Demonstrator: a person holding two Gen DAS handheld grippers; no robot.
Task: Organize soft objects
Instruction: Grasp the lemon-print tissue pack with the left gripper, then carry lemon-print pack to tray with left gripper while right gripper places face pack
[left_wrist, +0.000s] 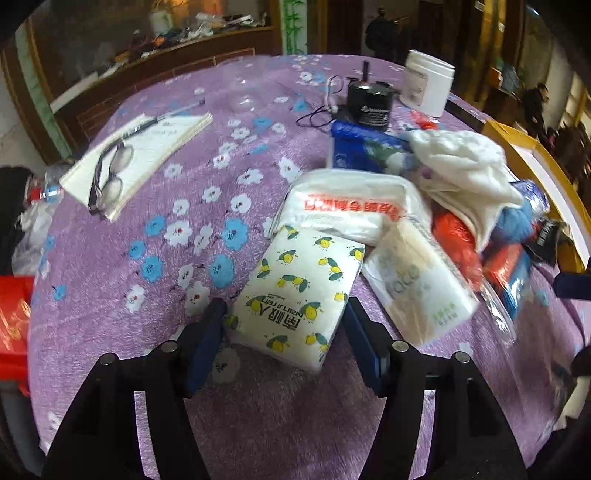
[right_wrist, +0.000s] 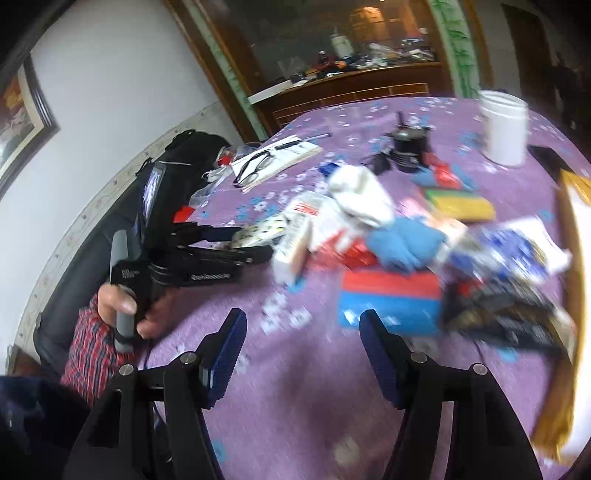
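Note:
A tissue pack with a lemon print (left_wrist: 299, 291) lies on the purple floral tablecloth (left_wrist: 147, 258). My left gripper (left_wrist: 284, 314) is open with its jaws on either side of the pack's near end, not closed on it. Behind it lie a white pack with red lettering (left_wrist: 351, 206), a "face" tissue pack (left_wrist: 417, 284), a white cloth (left_wrist: 461, 166) and blue yarn (left_wrist: 517, 218). My right gripper (right_wrist: 303, 325) is open and empty above the cloth, near a red and blue pack (right_wrist: 391, 299). The left gripper (right_wrist: 240, 243) also shows in the right wrist view, at the lemon pack (right_wrist: 262, 227).
A notepad with glasses and a pen (left_wrist: 136, 155) lies far left. A black jar (left_wrist: 369, 103) and a white tub (left_wrist: 428, 81) stand at the back. A yellow-edged box (left_wrist: 546, 177) sits at the right edge. A dark packet (right_wrist: 509, 310) lies right of the red and blue pack.

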